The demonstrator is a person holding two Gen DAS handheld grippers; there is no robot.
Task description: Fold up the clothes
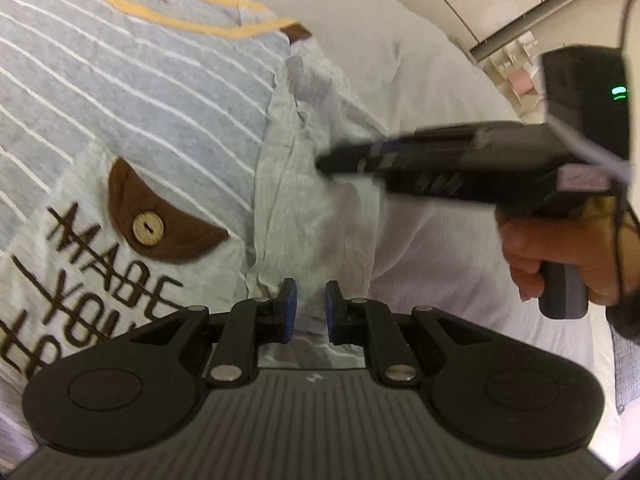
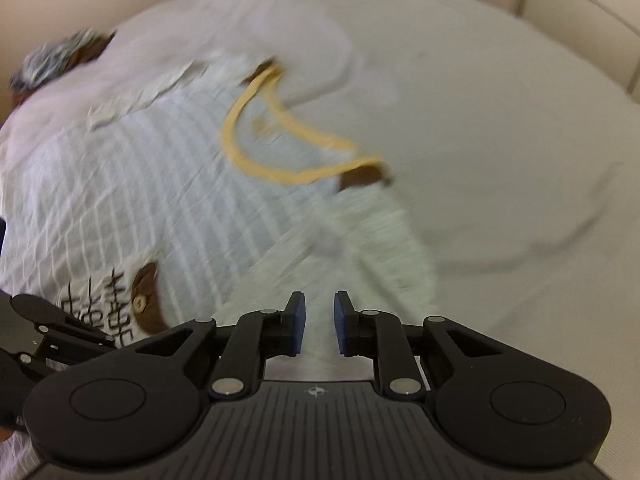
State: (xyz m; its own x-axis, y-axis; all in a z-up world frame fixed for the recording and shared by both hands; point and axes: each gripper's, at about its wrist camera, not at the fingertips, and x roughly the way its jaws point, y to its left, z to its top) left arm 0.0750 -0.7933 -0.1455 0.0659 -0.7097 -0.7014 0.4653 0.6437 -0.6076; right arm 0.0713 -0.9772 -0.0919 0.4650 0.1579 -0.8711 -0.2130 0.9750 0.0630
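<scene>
The left gripper (image 1: pixel 311 308) is hovering with its jaws spread a little and nothing between them, right over the pale sleeve (image 1: pixel 304 184) of the striped shirt (image 1: pixel 140 92). That sleeve is running away from it lengthwise, near to far, along the shirt's right edge. The right gripper (image 2: pixel 320 322) (blurred in the left view) is likewise sitting slightly parted and empty, nearer the sleeve's middle. The shirt is lying front-up on the white bed (image 2: pixel 500 120), collar (image 2: pixel 280 168) far, printed chest (image 1: pixel 100 276) near left. Either gripper is looking well placed for the sleeve; whether a fold is starting or finishing I cannot tell.

Blue white-striped shirt (image 1: pixel 132 92), yellow collar (image 1: pixel 180 20)
</scene>
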